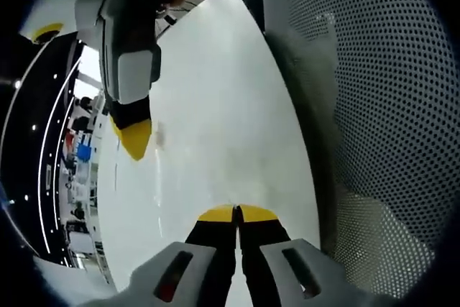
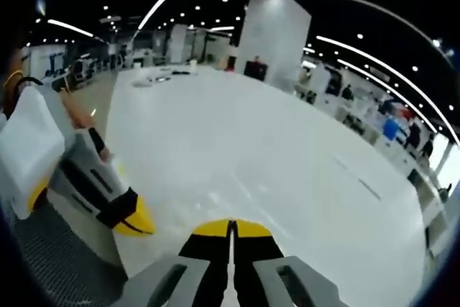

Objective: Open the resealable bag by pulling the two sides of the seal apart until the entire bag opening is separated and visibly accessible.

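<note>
The bag [image 1: 215, 152] is hard to make out: in the left gripper view only a faint, hazy, clear sheen lies over the white table [image 1: 215, 70], between the two yellow gripper tips, with a small glint just right of the far tip. Its seal and opening cannot be told.

The left gripper [image 1: 236, 212] rises from the near edge of that view with its jaws pressed together, no gap between the yellow tips. Whether thin film is pinched between them cannot be told. The right gripper [image 1: 135, 138] comes in from the upper left, tip pointing down at the table, near the hazy patch; its jaws look closed too.

In the right gripper view the right gripper [image 2: 231, 226] again shows its jaws tight together above the table [image 2: 287, 156]. The left gripper [image 2: 136, 222] enters from the left, its tip just beside the right one, apart from it.

A perforated metal panel [image 1: 388, 106] stands along the table's right side in the left gripper view. Farther off are a white pillar [image 2: 273, 34], ceiling lights [image 2: 151, 11] and some people [image 2: 413, 134] at the far right.
</note>
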Tool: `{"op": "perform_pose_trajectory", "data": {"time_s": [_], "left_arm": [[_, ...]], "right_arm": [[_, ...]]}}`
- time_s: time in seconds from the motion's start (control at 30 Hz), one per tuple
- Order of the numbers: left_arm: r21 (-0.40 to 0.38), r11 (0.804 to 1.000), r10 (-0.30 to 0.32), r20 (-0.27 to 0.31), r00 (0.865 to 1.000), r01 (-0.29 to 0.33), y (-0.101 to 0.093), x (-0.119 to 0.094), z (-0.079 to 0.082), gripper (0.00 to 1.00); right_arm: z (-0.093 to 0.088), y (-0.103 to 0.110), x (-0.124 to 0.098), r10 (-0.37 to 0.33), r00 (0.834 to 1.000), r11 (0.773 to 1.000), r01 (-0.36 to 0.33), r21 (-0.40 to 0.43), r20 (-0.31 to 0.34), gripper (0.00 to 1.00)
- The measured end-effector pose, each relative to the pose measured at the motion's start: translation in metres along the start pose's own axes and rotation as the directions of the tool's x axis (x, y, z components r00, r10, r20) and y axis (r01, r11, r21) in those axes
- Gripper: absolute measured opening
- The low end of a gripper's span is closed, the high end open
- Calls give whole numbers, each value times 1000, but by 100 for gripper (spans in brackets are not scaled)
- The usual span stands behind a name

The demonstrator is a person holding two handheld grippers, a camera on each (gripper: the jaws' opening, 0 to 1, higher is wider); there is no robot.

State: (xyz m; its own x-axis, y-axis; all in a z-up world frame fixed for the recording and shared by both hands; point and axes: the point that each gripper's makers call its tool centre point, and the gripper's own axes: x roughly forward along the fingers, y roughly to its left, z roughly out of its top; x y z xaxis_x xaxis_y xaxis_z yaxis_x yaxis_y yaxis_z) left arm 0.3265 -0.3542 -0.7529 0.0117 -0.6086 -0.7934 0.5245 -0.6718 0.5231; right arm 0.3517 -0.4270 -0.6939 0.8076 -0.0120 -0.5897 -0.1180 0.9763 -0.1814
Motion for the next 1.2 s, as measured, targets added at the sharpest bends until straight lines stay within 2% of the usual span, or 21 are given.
{"op": "perform_pose_trajectory", "data": {"time_s": [0.17,0.37,0.57,0.67,0.73,1.0,1.2], "left_arm": [[-25,1000,-15,6,1000,15,-4,0,1,0],[-21,1000,-23,0,1000,23,-5,-1,-1,0],[-19,1000,17,4,1000,-17,2,-2,-1,0],[-24,999,31,3,1000,-31,5,-3,0,0],[-63,997,34,12,999,-33,6,-4,0,0],[-79,997,27,0,1000,-27,5,-3,-4,0],[-101,995,3,1,1000,-2,0,-4,-2,0]], "right_arm": [[2,-2,0,-2,1000,1000,2,8,5,0],[1,0,1,0,1000,1000,0,10,6,0],[4,9,3,43,999,999,-43,10,29,0],[0,15,4,60,998,998,-60,-7,18,0],[-6,21,4,72,997,997,-72,-12,2,0],[-26,40,1,122,992,992,-123,-15,-40,0],[-36,44,0,130,989,990,-133,-36,-70,0]]}}
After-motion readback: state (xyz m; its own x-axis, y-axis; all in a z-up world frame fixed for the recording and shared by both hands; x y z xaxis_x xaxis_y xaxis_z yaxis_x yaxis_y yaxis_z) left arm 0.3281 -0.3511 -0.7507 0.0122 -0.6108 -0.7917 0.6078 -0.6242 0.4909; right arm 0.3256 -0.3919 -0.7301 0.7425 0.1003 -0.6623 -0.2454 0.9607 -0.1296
